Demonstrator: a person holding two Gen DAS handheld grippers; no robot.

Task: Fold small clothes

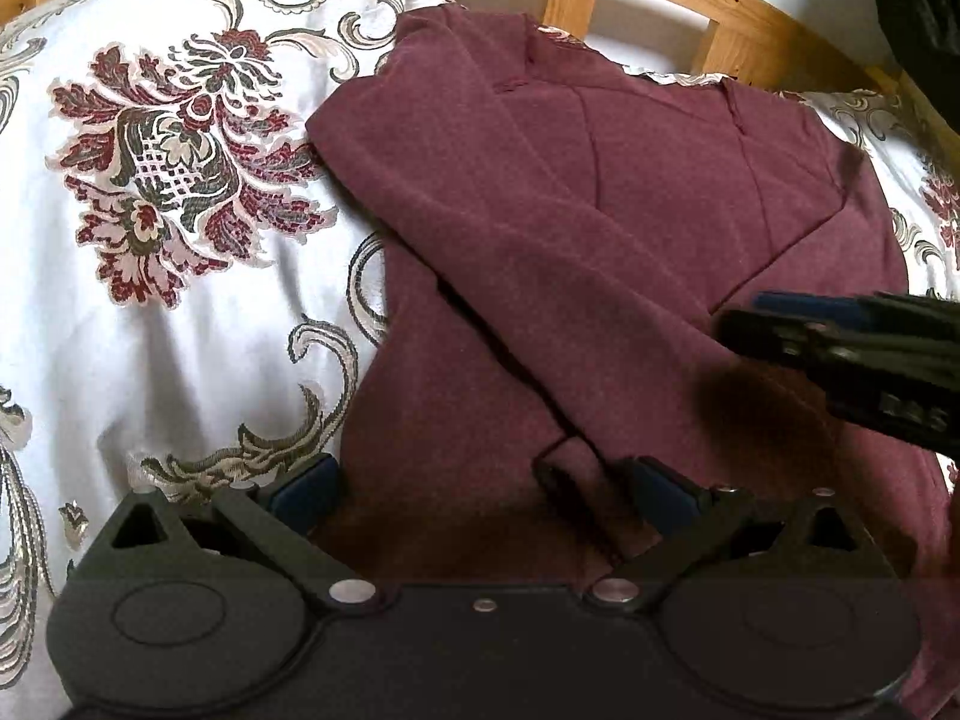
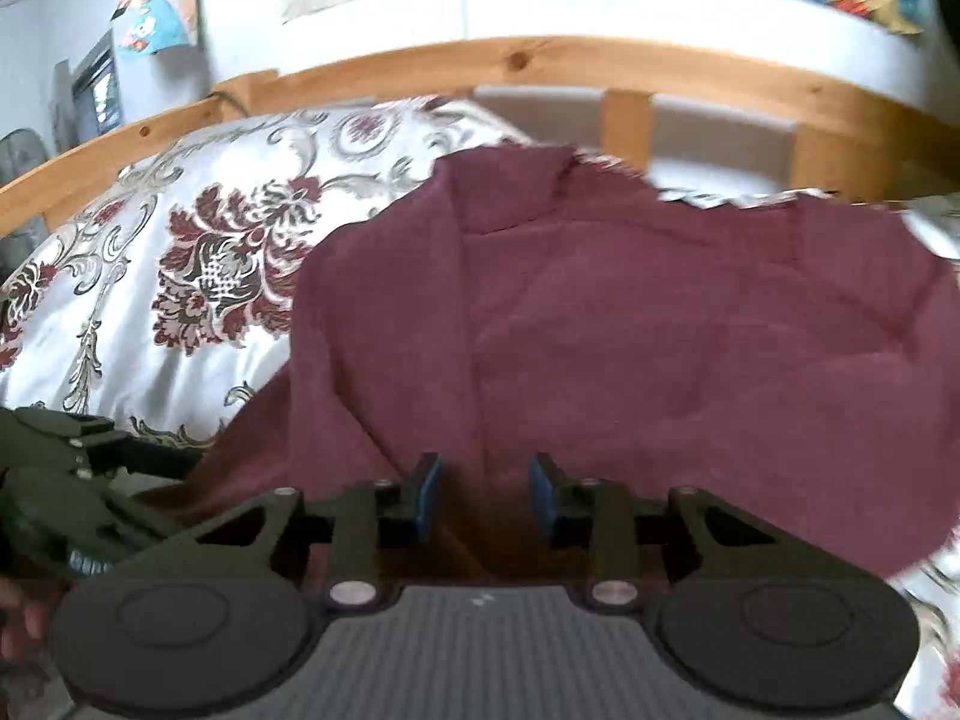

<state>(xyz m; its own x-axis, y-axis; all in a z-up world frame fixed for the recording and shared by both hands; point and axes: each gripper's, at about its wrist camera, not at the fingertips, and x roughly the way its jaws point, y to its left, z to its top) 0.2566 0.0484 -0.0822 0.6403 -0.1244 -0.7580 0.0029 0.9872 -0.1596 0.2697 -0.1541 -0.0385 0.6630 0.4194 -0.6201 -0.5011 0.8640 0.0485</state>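
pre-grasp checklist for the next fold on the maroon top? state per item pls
1. Left gripper open: ok, jaws wide.
2. Right gripper open: ok, gap between pads, nothing held.
3. Maroon top flat on the floral bedspread: ok, one sleeve folded across the body.
4. Near hem between left jaws: cannot tell, hidden by the gripper body.
5. Grippers apart from each other: ok, right gripper is off to the side.
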